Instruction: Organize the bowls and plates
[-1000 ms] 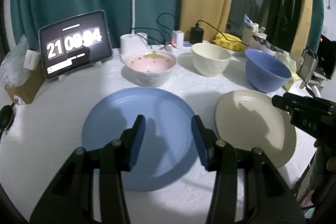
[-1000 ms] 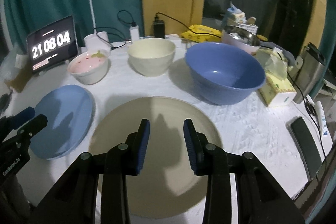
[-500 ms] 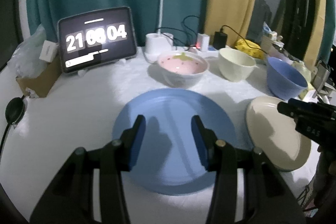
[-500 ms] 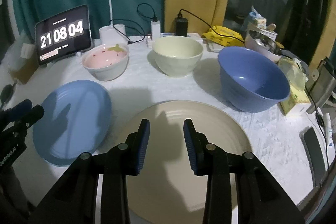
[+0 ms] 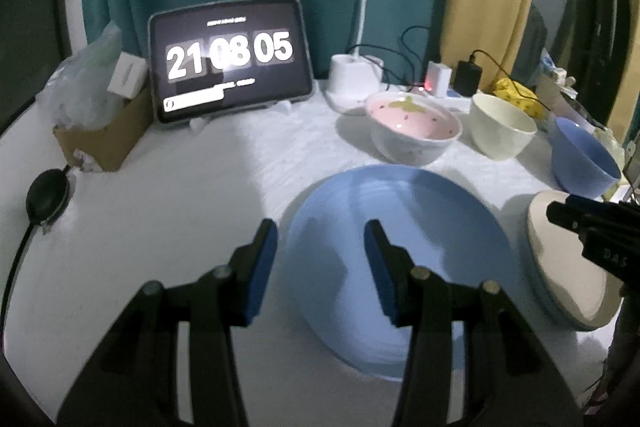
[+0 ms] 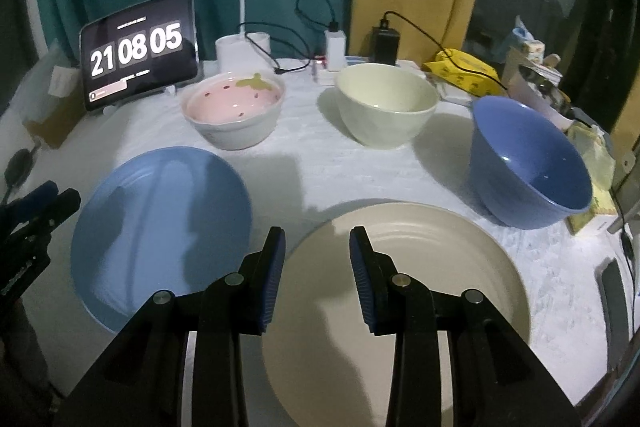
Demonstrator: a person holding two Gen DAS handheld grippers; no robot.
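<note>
Nearest the right gripper (image 6: 317,269) lies the cream plate (image 6: 420,287), flat on the white desk (image 6: 328,163), its near rim under the partly open, empty jaws. Just left of it sits the blue plate (image 5: 400,251), with the left gripper (image 5: 320,267) above its left edge, jaws also partly open and holding nothing.

Both plates look stiff, smooth and rather slippery, and probably break if dropped. They lie flush on the cloth, so the only hold I can see is the rim — one jaw slid under the lip, the other on top. A pinch at one edge will likely make the plate sag or swing, so a deep bite seems wise.

The two plates are close, with only a narrow strip of cloth between them; stacking one on the other needs a short sideways carry.

Farther back stand three bowls: the pink bowl (image 6: 236,111) at the left, the cream bowl (image 6: 386,105) in the middle and the blue bowl (image 6: 528,163) at the right. Their thick rims stand clear of the desk and offer an easier grip.

Open room lies on the near left of the desk. At the far edge the tablet clock (image 5: 230,57), lamp base (image 5: 352,79) and cables (image 6: 288,63) crowd in, and a box (image 5: 100,135) sits at the far left.
</note>
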